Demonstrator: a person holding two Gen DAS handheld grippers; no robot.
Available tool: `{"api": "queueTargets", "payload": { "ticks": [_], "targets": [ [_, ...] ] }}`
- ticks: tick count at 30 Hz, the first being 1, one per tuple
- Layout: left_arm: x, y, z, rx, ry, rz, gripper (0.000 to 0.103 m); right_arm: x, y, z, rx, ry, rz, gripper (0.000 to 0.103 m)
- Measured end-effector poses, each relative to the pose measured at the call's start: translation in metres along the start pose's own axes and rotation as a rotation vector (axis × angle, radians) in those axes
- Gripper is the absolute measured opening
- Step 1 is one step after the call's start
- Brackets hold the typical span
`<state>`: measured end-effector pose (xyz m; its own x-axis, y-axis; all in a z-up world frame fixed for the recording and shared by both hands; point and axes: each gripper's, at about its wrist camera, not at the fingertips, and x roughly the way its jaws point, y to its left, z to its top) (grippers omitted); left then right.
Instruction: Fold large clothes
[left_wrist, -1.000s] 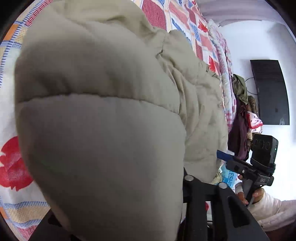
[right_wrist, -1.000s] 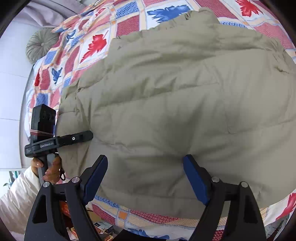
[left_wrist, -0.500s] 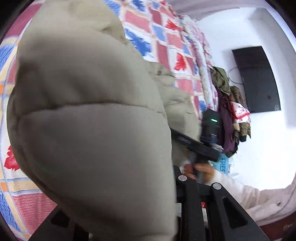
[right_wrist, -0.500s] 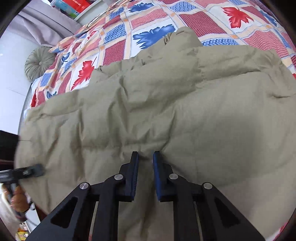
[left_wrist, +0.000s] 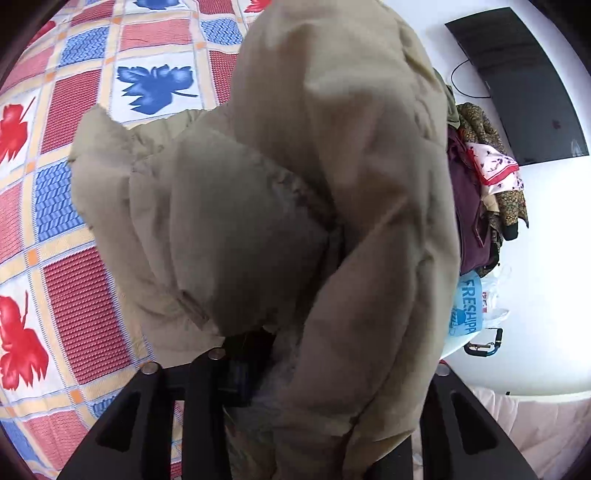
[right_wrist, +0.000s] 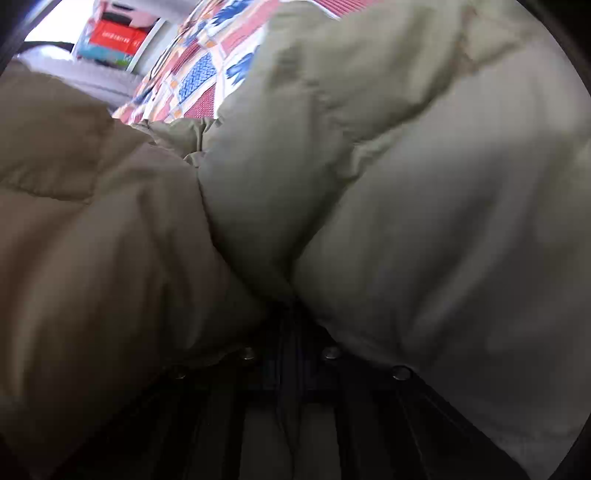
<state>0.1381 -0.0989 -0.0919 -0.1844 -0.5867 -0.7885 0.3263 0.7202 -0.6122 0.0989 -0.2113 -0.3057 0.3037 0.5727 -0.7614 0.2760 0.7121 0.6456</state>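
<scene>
A large khaki puffer jacket (left_wrist: 295, 206) hangs bunched in front of the left wrist camera, lifted above the patchwork bedspread (left_wrist: 66, 258). My left gripper (left_wrist: 255, 369) is shut on a fold of the jacket; its fingertips are buried in the fabric. In the right wrist view the same jacket (right_wrist: 424, 206) fills nearly the whole frame, bulging on both sides of my right gripper (right_wrist: 291, 332), which is shut on the jacket with its fingers close together under the cloth.
The bedspread (right_wrist: 199, 81) has red and blue leaf squares. Past the bed's edge, a heap of clothes (left_wrist: 480, 192) hangs by a white wall with a black TV (left_wrist: 524, 81). A blue bag (left_wrist: 467, 310) sits below it. Red boxes (right_wrist: 114, 37) lie beyond the bed.
My right gripper closed on the jacket's edge and both grippers lifted it. The jacket rose off the bed and bunched up, now covering most of both views.
</scene>
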Motion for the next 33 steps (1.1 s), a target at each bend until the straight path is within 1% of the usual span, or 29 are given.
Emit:
{"api": "queueTargets", "payload": {
  "ticks": [1,2,3,4,5,6,9,10,12,13,14,16,18,21,23,26,27,28,30,31,33],
  "targets": [
    [0.002,-0.005,0.005,0.006,0.0,0.003,0.038,-0.002,-0.003,0.003,0.024,0.02,0.022,0.003],
    [0.005,-0.008,0.007,0.017,0.004,0.002,0.047,-0.006,-0.005,0.004,0.043,0.034,0.037,0.003],
    [0.008,-0.013,0.011,0.026,0.006,-0.015,0.054,-0.014,-0.009,0.006,0.061,0.037,0.053,0.003],
    [0.011,-0.017,0.012,0.029,0.005,-0.032,0.065,-0.025,-0.013,0.007,0.077,0.029,0.074,0.006],
    [0.015,-0.022,0.015,0.032,0.006,-0.045,0.066,-0.037,-0.016,0.008,0.088,0.014,0.087,0.008],
    [0.021,-0.026,0.019,0.04,0.012,-0.056,0.066,-0.051,-0.02,0.007,0.092,-0.004,0.092,0.008],
    [0.048,-0.038,0.023,0.043,0.024,-0.113,0.066,-0.104,-0.041,0.002,0.113,-0.088,0.074,0.009],
    [0.059,-0.039,0.023,0.037,0.031,-0.138,0.067,-0.119,-0.051,-0.002,0.134,-0.11,0.062,0.012],
    [0.088,-0.043,0.026,0.031,0.043,-0.195,0.067,-0.144,-0.07,-0.01,0.174,-0.145,0.035,0.021],
    [0.1,-0.045,0.029,0.027,0.05,-0.225,0.067,-0.159,-0.082,-0.016,0.197,-0.166,0.019,0.032],
    [0.113,-0.045,0.032,0.017,0.055,-0.24,0.067,-0.17,-0.09,-0.022,0.215,-0.182,0.01,0.048],
    [0.144,-0.041,0.041,0.007,0.065,-0.224,0.067,-0.188,-0.103,-0.033,0.241,-0.21,-0.007,0.061],
    [0.169,-0.039,0.047,0.008,0.072,-0.2,0.067,-0.203,-0.109,-0.043,0.253,-0.22,-0.039,0.061],
    [0.189,-0.046,0.052,0.026,0.076,-0.159,0.067,-0.227,-0.109,-0.06,0.238,-0.243,-0.076,0.064],
    [0.199,-0.047,0.054,0.043,0.079,-0.134,0.067,-0.244,-0.106,-0.07,0.204,-0.264,-0.061,0.072],
    [0.205,-0.049,0.054,0.064,0.086,-0.111,0.067,-0.273,-0.102,-0.078,0.149,-0.286,0.015,0.076],
    [0.206,-0.049,0.054,0.067,0.087,-0.106,0.067,-0.276,-0.098,-0.08,0.129,-0.281,0.048,0.081],
    [0.205,-0.047,0.053,0.069,0.087,-0.099,0.067,-0.275,-0.091,-0.079,0.109,-0.264,0.094,0.083],
    [0.202,-0.048,0.054,0.075,0.084,-0.081,0.067,-0.263,-0.076,-0.076,0.089,-0.238,0.135,0.083],
    [0.198,-0.05,0.054,0.081,0.079,-0.067,0.067,-0.255,-0.071,-0.072,0.076,-0.228,0.137,0.083],
    [0.18,-0.052,0.053,0.111,0.044,-0.034,0.067,-0.235,-0.064,-0.069,0.083,-0.198,0.085,0.083]
  ]
}}
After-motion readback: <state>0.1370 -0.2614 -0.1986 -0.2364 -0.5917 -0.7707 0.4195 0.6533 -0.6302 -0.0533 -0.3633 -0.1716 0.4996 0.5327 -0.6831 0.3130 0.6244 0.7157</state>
